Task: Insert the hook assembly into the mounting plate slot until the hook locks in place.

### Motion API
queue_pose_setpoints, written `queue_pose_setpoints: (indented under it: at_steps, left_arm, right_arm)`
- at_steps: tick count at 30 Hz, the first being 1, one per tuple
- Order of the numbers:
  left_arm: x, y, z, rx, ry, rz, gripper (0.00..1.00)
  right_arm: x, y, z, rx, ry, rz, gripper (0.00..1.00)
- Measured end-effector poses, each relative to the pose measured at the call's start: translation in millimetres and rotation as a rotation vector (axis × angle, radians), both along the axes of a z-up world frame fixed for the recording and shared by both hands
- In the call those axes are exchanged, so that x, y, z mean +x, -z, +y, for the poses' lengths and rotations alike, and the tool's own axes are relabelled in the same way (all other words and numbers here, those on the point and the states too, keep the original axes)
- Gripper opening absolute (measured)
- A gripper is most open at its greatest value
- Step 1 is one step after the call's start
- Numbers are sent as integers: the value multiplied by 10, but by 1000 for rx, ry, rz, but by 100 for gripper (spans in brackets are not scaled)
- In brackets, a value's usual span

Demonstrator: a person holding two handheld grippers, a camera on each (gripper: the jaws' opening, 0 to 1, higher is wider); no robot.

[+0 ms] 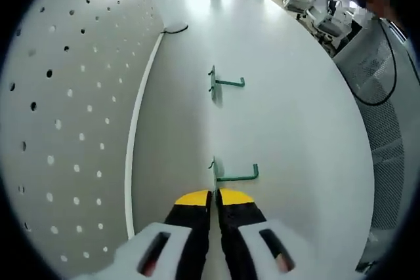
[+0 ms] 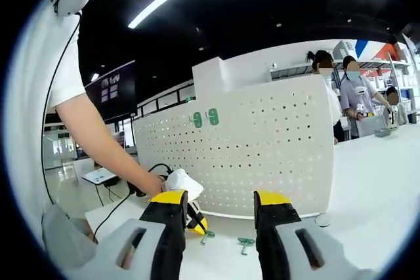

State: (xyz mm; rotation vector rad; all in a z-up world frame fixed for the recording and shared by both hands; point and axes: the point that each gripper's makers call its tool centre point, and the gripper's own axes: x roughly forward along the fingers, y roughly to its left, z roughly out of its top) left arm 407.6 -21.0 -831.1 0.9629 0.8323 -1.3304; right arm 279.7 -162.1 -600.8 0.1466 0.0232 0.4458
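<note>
Left gripper view: the left claw point(image 1: 214, 196) is closed just short of a green hook point(image 1: 234, 174) lying on the white table point(image 1: 289, 109), a second hook point(image 1: 224, 84) at 12 o'clock, the pegboard point(image 1: 72, 109) at 9. Right gripper view: the right claw point(image 2: 215, 202) gapes open toward the pegboard, empty.

We find no words or numbers we can read. The dark screen point(image 2: 118, 90) on the far wall has small white marks, too tiny for us to read.
</note>
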Motion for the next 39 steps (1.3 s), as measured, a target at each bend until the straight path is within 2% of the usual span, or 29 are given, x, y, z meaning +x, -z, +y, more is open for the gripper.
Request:
queue_pose_setpoints:
  at_steps: [15,20,25,27,29,39]
  left_arm:
    - [0,-7,-2,-2,11,-22,3]
    - [8,-13,3,-27,-10,-14,2]
    - [-23,-24,-1,-49,1,-11,2]
    - [9,-37,0,-55,-3,-26,2]
    - [9,-55,-19,-72,-31,-7,2]
    - [1,-138,-121,-119,-28,-20,2]
  right_arm:
    - [3,7,-12,0,1,2,38]
    - [5,13,-11,-1,2,5,38]
    - [8,20,-22,-1,3,5,38]
    - [8,17,-22,0,4,3,38]
    - [11,22,-17,-2,2,6,38]
    - [19,-2,-25,3,3,0,37]
